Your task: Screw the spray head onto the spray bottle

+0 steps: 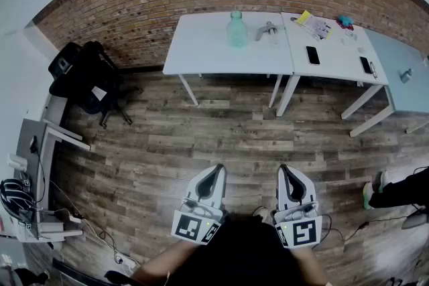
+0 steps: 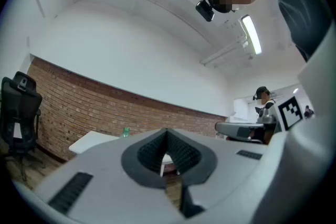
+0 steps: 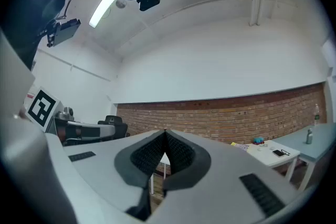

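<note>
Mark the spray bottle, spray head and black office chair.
spray bottle (image 1: 236,33): head view, middle of its green body.
spray head (image 1: 269,30): head view, its middle.
office chair (image 1: 80,70): head view, its black upholstery.

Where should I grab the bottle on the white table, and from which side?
Probably grip the bottle by its wide body, mid-height, coming level from the near edge of the table with the left gripper. It stands upright, and its narrow neck on top must stay free for the spray head lying to its right.

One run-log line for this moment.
left gripper: shut, empty | right gripper: shut, empty | spray bottle, spray head: apart on white table
</note>
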Demonstrator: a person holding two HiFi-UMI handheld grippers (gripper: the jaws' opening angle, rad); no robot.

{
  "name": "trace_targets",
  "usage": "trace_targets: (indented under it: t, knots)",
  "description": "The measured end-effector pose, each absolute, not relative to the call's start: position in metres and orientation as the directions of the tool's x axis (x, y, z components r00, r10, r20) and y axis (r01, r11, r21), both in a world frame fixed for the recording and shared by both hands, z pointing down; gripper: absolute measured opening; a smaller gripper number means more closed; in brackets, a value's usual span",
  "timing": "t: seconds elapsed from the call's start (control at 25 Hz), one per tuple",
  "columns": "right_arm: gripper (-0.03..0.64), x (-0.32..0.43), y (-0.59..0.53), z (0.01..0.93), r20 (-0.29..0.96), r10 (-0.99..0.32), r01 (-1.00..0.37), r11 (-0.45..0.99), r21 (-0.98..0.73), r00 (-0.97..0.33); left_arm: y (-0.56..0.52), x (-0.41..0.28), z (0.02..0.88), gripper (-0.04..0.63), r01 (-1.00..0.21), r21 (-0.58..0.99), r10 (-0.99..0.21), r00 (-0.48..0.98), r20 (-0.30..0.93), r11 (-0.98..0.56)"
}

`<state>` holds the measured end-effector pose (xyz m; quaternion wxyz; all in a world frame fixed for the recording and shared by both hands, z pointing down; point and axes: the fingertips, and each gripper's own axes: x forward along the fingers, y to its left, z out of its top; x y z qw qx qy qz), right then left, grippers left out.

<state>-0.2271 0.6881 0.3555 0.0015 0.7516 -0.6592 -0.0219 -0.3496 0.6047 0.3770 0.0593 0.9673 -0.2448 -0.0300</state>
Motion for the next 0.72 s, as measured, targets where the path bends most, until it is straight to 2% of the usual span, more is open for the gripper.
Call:
trace_targets:
  t: [0.2, 0.48, 0.72]
  knots:
    - [0.007, -0.223, 0.693, 0.362, -0.016, -0.988, -0.987, -0.155, 0.031, 0.155, 0.610, -0.349, 0.378, 0.002, -0.469, 0.128, -0.477, 0.878, -0.037, -0.874]
    - [0.008, -0.210, 0.707, 0.377, 0.004, -0.982, -0.981, -0.188, -0.054, 0.188, 0.614, -0.359, 0.386, 0.002, -0.498, 0.154, -0.508, 0.861, -0.027, -0.853]
    - [0.009, -0.205, 0.722, 0.367, -0.044, -0.979, -0.979, -0.197, -0.047, 0.199, 0.622, -0.357, 0.386, 0.002, -0.509, 0.152, -0.519, 0.854, -0.036, -0.847]
